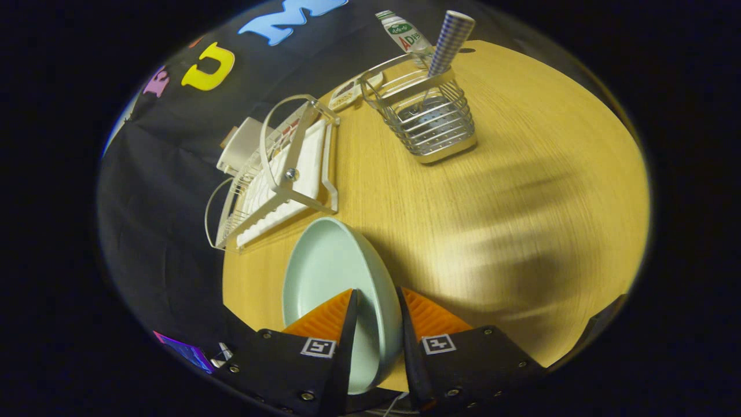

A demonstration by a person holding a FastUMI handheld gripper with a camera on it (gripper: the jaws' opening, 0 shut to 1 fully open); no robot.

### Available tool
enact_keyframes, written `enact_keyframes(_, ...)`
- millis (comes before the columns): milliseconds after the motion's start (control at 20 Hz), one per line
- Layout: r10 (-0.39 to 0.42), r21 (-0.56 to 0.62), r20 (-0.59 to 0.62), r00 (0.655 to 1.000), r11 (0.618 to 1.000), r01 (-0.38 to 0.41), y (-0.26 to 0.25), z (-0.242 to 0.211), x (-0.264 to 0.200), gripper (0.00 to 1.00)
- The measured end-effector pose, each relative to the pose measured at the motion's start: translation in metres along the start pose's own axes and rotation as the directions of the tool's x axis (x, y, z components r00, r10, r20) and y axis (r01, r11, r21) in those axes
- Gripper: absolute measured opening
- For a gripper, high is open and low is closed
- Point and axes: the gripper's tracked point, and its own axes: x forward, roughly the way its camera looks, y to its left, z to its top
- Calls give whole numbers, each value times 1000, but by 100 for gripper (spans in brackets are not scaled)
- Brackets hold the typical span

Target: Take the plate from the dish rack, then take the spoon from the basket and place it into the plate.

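While the wooden worktop [521, 174] carries everything | white dish rack [278, 174] beyond the tongs | pale green plate [330, 272] clamped on edge in the tongs [376, 301] | wire basket [428, 116] farther off holds the checked-handled spoon [448, 40]

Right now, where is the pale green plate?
The pale green plate is clamped on edge between the hand-held gripper's fingers, above the wooden table, just in front of the white dish rack.

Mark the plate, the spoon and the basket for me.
plate [324, 266], gripper view, inner face, held in the claw [376, 307].
spoon [448, 40], gripper view, checked handle.
basket [428, 119], gripper view, wire side.
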Motion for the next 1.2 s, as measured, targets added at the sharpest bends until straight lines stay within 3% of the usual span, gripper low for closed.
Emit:
enact_keyframes(100,-7,-31,19,1000,999,8,-3,1,-7,40)
enact_keyframes(200,-37,-84,70,997,996,43,-12,9,-20,51)
enact_keyframes(400,-60,-197,217,974,975,104,-19,36,-57,55)
enact_keyframes(450,-64,-223,248,967,967,121,-20,42,-67,66)
enact_keyframes(500,-59,-246,284,957,960,133,-19,51,-81,95)
enact_keyframes(550,-57,-265,328,943,953,150,-19,59,-86,96)
enact_keyframes(650,-34,-308,449,893,932,191,-16,84,-108,96)
enact_keyframes(800,79,-387,613,786,897,212,4,120,-139,96)
enact_keyframes(1000,99,-430,769,631,811,396,2,166,-163,95)
enact_keyframes(1200,135,-441,813,566,778,448,9,188,-158,94)
